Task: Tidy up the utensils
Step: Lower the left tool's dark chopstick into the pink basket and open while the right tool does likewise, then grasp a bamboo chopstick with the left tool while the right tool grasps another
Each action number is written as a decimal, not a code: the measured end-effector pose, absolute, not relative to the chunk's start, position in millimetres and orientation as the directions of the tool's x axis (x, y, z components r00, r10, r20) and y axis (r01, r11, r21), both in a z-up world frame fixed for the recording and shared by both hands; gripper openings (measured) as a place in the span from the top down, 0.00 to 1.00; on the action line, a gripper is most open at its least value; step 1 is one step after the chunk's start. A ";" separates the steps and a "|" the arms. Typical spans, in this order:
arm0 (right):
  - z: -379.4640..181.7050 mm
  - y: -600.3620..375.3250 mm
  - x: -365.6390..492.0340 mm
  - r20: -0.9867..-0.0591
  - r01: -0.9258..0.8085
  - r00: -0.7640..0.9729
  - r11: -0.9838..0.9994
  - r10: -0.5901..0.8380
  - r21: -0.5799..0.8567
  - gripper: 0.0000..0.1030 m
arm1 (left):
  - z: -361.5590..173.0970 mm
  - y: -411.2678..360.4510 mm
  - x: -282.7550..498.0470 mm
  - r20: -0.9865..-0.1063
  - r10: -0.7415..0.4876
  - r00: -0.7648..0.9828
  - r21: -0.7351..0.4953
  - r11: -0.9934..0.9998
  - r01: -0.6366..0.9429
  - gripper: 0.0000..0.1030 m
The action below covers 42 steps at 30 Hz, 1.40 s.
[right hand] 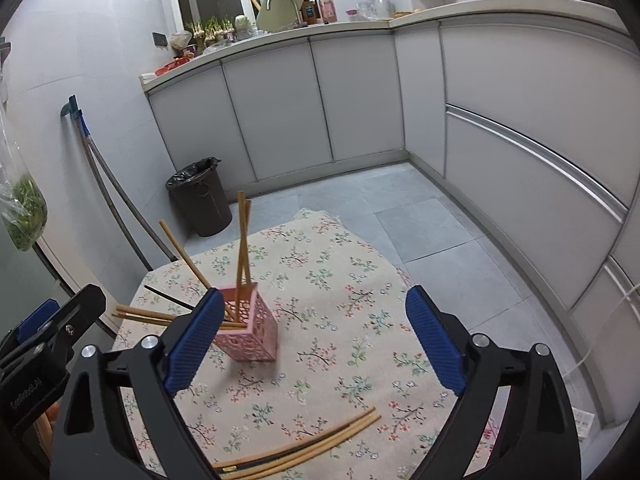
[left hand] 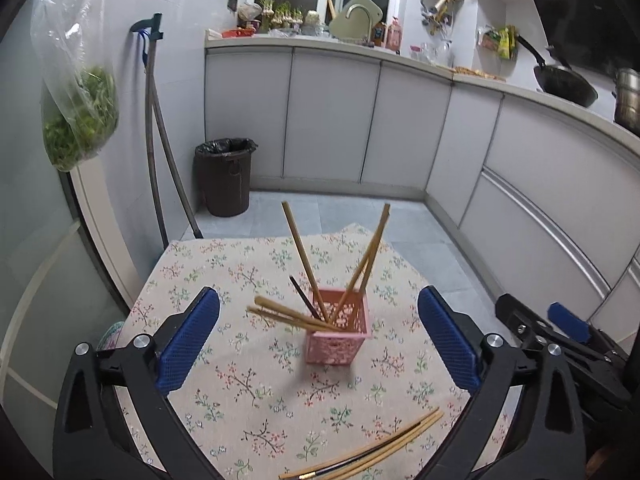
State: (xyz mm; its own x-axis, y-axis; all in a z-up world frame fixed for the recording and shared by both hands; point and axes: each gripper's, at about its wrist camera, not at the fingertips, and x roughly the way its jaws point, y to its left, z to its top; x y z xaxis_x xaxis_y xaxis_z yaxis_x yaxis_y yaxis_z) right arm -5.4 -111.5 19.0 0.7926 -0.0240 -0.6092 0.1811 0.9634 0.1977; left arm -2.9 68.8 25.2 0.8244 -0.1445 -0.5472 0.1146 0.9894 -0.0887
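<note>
left gripper (left hand: 318, 340): jaws wide, holding nothing, above the table. right gripper (right hand: 314, 338): jaws wide, holding nothing. between and ahead stands the pink holder (left hand: 338, 330) on the flowered cloth (left hand: 248, 392), with several chopsticks (left hand: 300, 254) leaning in it. loose chopsticks (left hand: 372, 450) lie on the cloth near the grippers. step in hand, by judgement: transfer partly complete. next move calls for lowering one gripper over the loose chopsticks and closing on them.

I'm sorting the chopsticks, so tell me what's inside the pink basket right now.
The pink basket holds several wooden chopsticks and one dark chopstick, leaning out in different directions. Their lower ends and the basket's bottom are hidden by its walls.
</note>
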 end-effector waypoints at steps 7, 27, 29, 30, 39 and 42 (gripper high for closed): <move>-3.4 -146.2 -32.4 -0.641 0.320 0.749 0.939 -0.167 0.129 0.09 | 10.6 57.1 -2.6 -0.594 -0.174 0.785 -0.072 0.984 0.163 0.07; -91.1 -230.4 -78.3 -0.866 0.547 0.499 0.766 0.026 0.338 0.08 | -184.7 -88.4 52.1 -0.983 -0.022 0.180 0.090 0.804 0.587 0.15; -94.6 -234.0 -78.2 -0.872 0.554 0.489 0.758 0.040 0.345 0.08 | -185.1 -91.6 55.4 -0.984 -0.029 0.176 0.082 0.803 0.591 0.22; -96.5 -236.9 -78.3 -0.874 0.560 0.484 0.749 0.050 0.354 0.08 | -184.9 -93.9 58.5 -0.984 -0.027 0.175 0.082 0.804 0.588 0.26; -103.0 -240.6 -73.9 -0.880 0.565 0.465 0.733 0.096 0.379 0.08 | -203.1 -88.7 74.2 -0.992 -0.015 0.129 0.061 0.821 0.567 0.37; -104.8 -239.3 -72.7 -0.884 0.563 0.457 0.737 0.100 0.374 0.08 | -205.1 -86.5 75.8 -0.991 -0.029 0.133 0.053 0.821 0.569 0.43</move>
